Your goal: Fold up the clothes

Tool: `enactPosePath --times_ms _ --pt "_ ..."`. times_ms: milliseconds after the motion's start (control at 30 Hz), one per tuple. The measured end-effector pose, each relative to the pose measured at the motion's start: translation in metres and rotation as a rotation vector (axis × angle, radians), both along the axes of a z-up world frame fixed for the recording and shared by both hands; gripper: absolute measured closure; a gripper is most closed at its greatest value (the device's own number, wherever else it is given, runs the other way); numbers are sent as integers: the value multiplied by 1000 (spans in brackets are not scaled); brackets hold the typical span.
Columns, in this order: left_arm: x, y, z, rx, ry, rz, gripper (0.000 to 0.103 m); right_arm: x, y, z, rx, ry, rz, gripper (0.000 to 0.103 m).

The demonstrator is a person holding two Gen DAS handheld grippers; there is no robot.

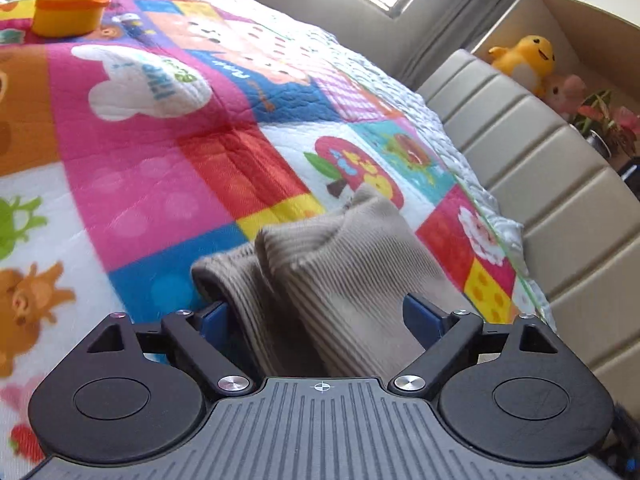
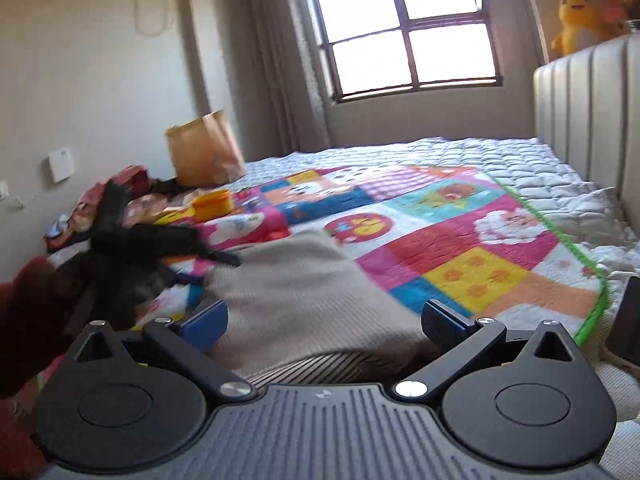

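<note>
Open quilt ahead, clutter along the far side

The patchwork quilt [image 2: 460, 248] lies bare toward the padded headboard [image 2: 588, 112]; the bunched beige knit garment [image 1: 340, 280], an orange tub [image 2: 212, 202], a paper bag [image 2: 204, 152] and piled clothes [image 2: 120, 196] block the other side.

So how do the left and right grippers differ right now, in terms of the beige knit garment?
The left gripper has a bunched, raised fold of the beige knit garment filling the gap between its blue pads; the right gripper has the garment lying flat and low under its gap. The left pads sit against the cloth, while the right pads stand clear of it. Both have their jaws wide apart and point across the patchwork quilt.
</note>
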State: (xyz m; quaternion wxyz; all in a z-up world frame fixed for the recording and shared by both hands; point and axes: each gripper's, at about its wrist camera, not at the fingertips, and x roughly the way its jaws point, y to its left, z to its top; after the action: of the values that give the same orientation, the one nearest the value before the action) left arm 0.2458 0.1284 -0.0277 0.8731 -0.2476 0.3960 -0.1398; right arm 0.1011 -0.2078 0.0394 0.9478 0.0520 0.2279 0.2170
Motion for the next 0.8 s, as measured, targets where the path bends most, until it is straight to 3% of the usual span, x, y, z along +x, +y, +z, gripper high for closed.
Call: enactPosePath --times_ms 67,167,200,300,400,467,600,700,800 --pt "-19 -2 1 -66 12 -42 9 19 -14 0 -9 1 -103 0" --pt "-36 -8 7 -138 3 -68 8 64 -21 -22 -110 46 -204 1" --pt "-39 -12 8 -159 0 -82 8 74 -19 -30 -140 70 -205 6" --pt "-36 -32 1 -128 32 -140 9 91 -10 -61 -225 159 -185 14" --pt "-22 -46 -9 -47 41 -154 20 72 -6 -69 -224 166 -191 15" --pt "-5 -46 -9 -42 40 -141 27 57 -5 -69 -205 174 -189 15" --pt "38 -46 -14 -37 40 -137 32 24 13 -67 -227 170 -163 15" --pt "65 -43 -18 -64 41 -121 37 0 37 -66 -207 172 -83 15" --pt "76 -41 -17 -42 29 -100 40 -15 58 -69 -176 178 -55 7"
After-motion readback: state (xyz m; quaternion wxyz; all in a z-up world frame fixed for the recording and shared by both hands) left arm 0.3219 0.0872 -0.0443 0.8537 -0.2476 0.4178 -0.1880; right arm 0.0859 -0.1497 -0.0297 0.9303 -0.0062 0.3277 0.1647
